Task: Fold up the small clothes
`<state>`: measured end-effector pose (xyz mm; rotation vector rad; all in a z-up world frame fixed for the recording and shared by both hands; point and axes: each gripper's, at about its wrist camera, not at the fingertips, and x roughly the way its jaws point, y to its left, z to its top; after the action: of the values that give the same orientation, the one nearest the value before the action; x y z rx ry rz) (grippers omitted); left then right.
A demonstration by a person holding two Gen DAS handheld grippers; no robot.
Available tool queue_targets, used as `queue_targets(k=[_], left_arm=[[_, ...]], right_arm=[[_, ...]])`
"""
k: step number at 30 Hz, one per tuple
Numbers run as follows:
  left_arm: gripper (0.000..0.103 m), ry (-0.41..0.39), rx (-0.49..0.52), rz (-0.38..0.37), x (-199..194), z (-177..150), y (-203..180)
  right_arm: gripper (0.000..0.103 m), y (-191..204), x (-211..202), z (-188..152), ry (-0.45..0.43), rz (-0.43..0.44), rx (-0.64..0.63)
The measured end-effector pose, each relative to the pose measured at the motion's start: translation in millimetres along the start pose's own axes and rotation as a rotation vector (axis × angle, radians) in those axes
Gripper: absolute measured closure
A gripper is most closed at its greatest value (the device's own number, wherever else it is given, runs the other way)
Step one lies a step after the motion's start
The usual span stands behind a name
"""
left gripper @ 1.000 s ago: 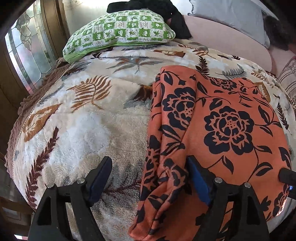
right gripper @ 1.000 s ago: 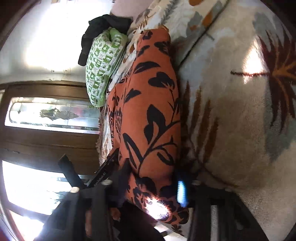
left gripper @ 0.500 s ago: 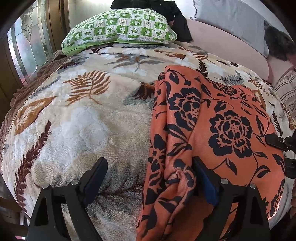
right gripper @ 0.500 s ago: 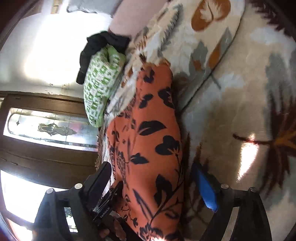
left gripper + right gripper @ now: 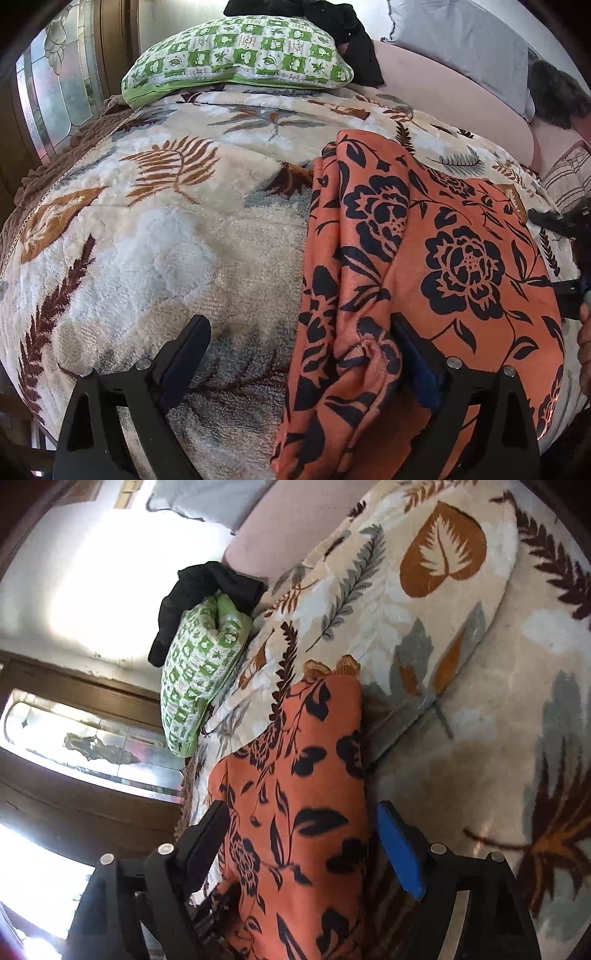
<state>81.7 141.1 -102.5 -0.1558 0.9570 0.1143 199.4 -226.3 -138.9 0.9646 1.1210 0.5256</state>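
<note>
1. The right gripper [image 5: 303, 843] is letting go: its jaws have just been opening and are now standing wide on either side of the orange cloth [image 5: 295, 812], which is lying between them without being pinched, whereas a second ago they were clamped on its edge.
2. The left gripper [image 5: 299, 354] has also just been opening a little further. Its jaws are spread wide, one finger [image 5: 188, 354] over the bare blanket [image 5: 166, 236] and the other sitting beside the bunched left edge of the cloth [image 5: 443, 251]; nothing is being squeezed.
3. The cloth is lying on the leaf-patterned blanket, on the near right part of the bed, mostly flat with a thick rolled fold running down its left side. It looks much as it did a second ago, so the release is leaving it where it was laid.
4. The green pillow [image 5: 240, 55] is resting well beyond it at the head of the bed.
5. Judging from both releases, one fold is probably finishing. The lumpy left edge is likely needing smoothing or another fold before the cloth counts as done.
</note>
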Motion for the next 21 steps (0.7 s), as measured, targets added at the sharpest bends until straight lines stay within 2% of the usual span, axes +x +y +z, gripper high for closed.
queue_targets(k=[1,2,4,5,6,7,8,10,13,16,18,19,20,21], left_arm=[[0.007,0.002,-0.003,-0.005,0,0,1],[0.007,0.004,-0.007,-0.008,0,0,2],[0.006,0.004,-0.013,-0.014,1,-1,3],[0.006,0.006,-0.018,-0.016,2,0,2],[0.006,0.007,-0.018,-0.014,2,0,1],[0.006,0.004,-0.012,-0.009,1,0,1],[0.006,0.001,-0.007,-0.008,0,0,1],[0.006,0.004,-0.018,-0.016,0,-1,3],[0.006,0.004,-0.028,-0.013,0,-1,2],[0.006,0.003,-0.027,-0.015,0,-1,3],[0.006,0.003,-0.032,-0.020,1,-2,4],[0.006,0.002,-0.030,-0.019,1,-2,4],[0.006,-0.002,-0.029,-0.020,0,-3,4],[0.006,-0.002,-0.027,-0.018,0,-3,4]], right_arm=[[0.053,-2,18,6,0.046,0.000,0.023],[0.075,4,25,8,0.055,-0.054,-0.007],[0.076,41,24,-1,-0.005,-0.155,-0.191],[0.076,47,26,-5,-0.021,-0.201,-0.233],[0.076,41,31,-4,-0.009,-0.234,-0.222],[0.067,31,33,-1,0.000,-0.237,-0.180],[0.053,30,27,0,-0.008,-0.226,-0.153],[0.032,38,10,-7,-0.039,-0.232,-0.164],[0.031,57,-12,-24,-0.068,-0.217,-0.245],[0.018,46,-11,-36,-0.070,-0.190,-0.156],[0.019,29,6,-47,0.005,-0.169,-0.105],[0.039,32,23,-51,0.055,-0.135,-0.104],[0.067,31,25,-56,0.075,-0.139,-0.115],[0.067,36,21,-58,0.052,-0.154,-0.129]])
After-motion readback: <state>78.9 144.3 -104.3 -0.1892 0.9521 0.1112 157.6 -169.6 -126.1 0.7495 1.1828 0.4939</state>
